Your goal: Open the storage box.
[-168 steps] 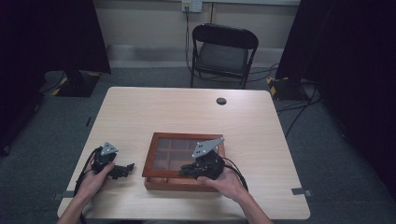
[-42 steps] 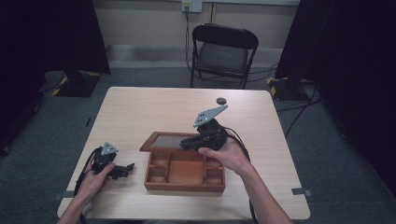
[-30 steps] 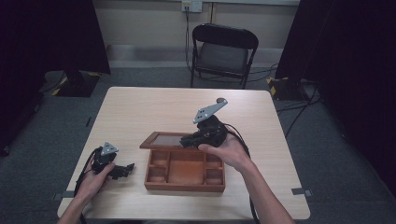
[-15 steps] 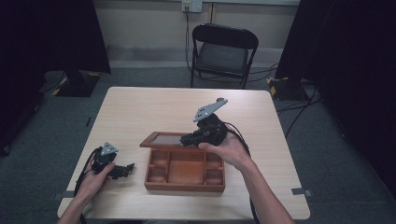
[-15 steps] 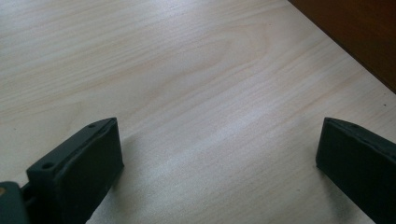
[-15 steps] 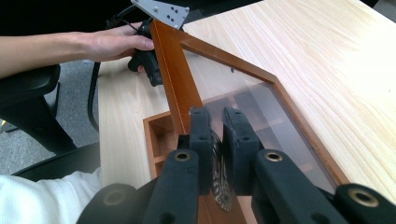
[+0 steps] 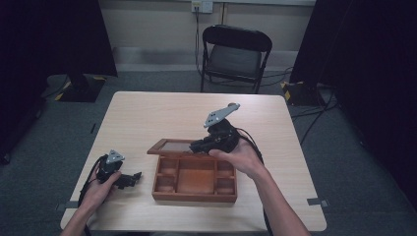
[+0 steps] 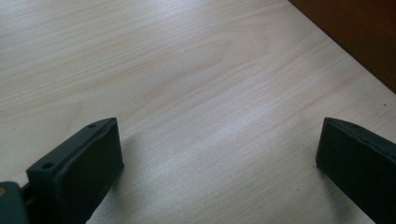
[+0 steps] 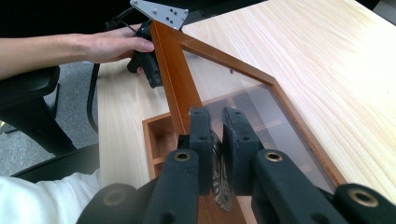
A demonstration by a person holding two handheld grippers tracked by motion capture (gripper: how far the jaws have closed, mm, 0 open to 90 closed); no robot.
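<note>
A brown wooden box [image 7: 194,197] with several empty compartments sits near the table's front edge. Its glass-paned lid [image 7: 169,146] is raised off the box and slopes back and to the left. My right gripper [image 7: 196,146] is shut on the lid's front edge. In the right gripper view my right gripper [image 9: 217,116] pinches the lid frame [image 9: 175,79] at a small metal clasp. Left of the box, my left gripper [image 7: 135,177] rests on the table, held by a hand. It is open [image 8: 219,154] over bare wood, with nothing between the jaws.
The light wooden table [image 7: 147,118] stretches bare behind the box. A black folding chair [image 7: 236,49] stands past the far edge. Dark curtains hang at both sides, and cables lie on the grey floor at the right.
The lid was shut in the earliest frame; my right gripper has since lifted it up and back. Over the last second nothing has visibly moved.
</note>
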